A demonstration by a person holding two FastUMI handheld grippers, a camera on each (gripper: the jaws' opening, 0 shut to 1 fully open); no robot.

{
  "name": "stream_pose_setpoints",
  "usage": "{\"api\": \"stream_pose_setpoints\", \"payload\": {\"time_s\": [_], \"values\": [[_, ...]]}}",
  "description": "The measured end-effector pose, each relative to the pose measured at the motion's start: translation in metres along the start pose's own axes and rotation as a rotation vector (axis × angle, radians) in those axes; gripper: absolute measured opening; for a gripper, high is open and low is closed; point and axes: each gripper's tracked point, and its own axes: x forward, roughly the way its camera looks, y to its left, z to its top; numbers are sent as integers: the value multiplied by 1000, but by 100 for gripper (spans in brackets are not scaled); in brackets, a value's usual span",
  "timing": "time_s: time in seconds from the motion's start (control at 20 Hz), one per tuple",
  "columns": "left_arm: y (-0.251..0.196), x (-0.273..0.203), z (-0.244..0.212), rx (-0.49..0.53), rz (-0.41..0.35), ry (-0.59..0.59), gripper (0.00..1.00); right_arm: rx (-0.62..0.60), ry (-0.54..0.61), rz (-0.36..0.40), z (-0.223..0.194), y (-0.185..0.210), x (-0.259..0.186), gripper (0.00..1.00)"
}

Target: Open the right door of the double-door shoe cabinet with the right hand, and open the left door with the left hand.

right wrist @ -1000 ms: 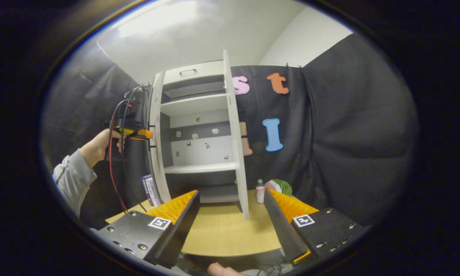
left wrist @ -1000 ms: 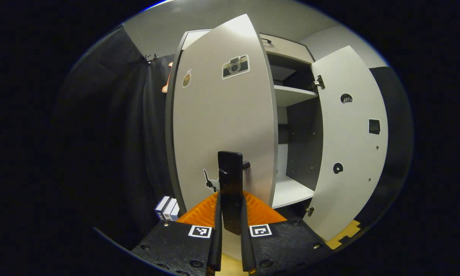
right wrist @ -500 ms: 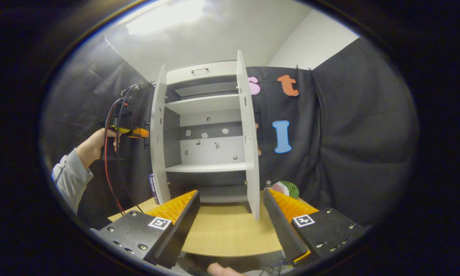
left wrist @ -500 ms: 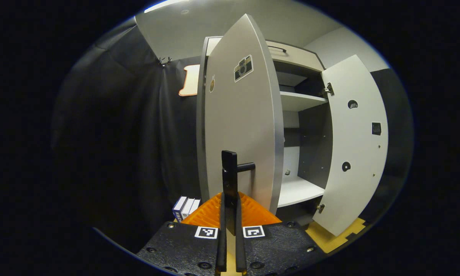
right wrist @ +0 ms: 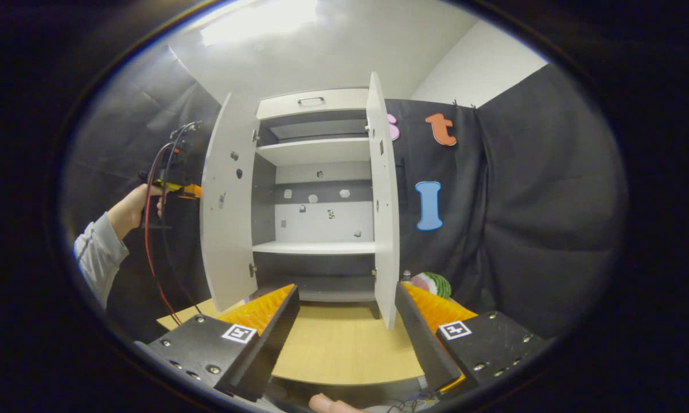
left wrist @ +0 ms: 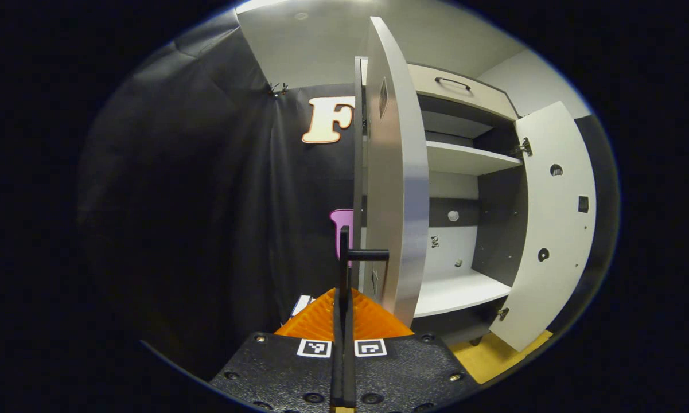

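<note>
- Left claw point(left wrist: 342, 304) pinches the black bar handle point(left wrist: 344, 258) of the left door point(left wrist: 399, 189), which stands swung out edge-on
- Right claw point(right wrist: 344, 312) is spread wide over the wooden worktop point(right wrist: 344, 350), holding nothing
- Right door point(right wrist: 383, 201) of the shoe cabinet point(right wrist: 315, 172) stands open, shelves point(right wrist: 315, 248) bare

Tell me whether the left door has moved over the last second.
Yes. The left door has swung further open, away from the shelf, with the left gripper shut on its handle.
</note>
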Motion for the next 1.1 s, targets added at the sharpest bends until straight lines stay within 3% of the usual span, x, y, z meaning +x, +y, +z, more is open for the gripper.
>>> {"api": "stream_pose_setpoints", "payload": {"time_s": [0.05, 0.35, 0.6, 0.7, 0.8, 0.95, 1.05, 1.1], "values": [[3, 0, -1, 19, -17, -1, 0, 1, -1, -3, 0, 0, 0, 96], [3, 7, -5, -27, -42, 8, 0, 2, -3, -1, 2, 0, -1, 99], [1, 3, -6, 15, 0, -11, 1, 6, -19, -17, 4, 1, 0, 99], [8, -4, -8, 18, 54, -11, 5, 8, -15, -20, 2, 2, 2, 99], [21, -15, -5, 35, 120, -24, 24, 8, -9, -33, 4, 2, 8, 99], [18, -39, -3, 28, 146, -36, 75, 14, 0, -42, 3, 2, 10, 96], [19, -60, -12, 48, 166, -19, 82, 8, 0, -49, 4, 2, 11, 100], [12, -69, -10, 33, 162, -29, 78, 6, -1, -50, 4, 2, 11, 99]]}}
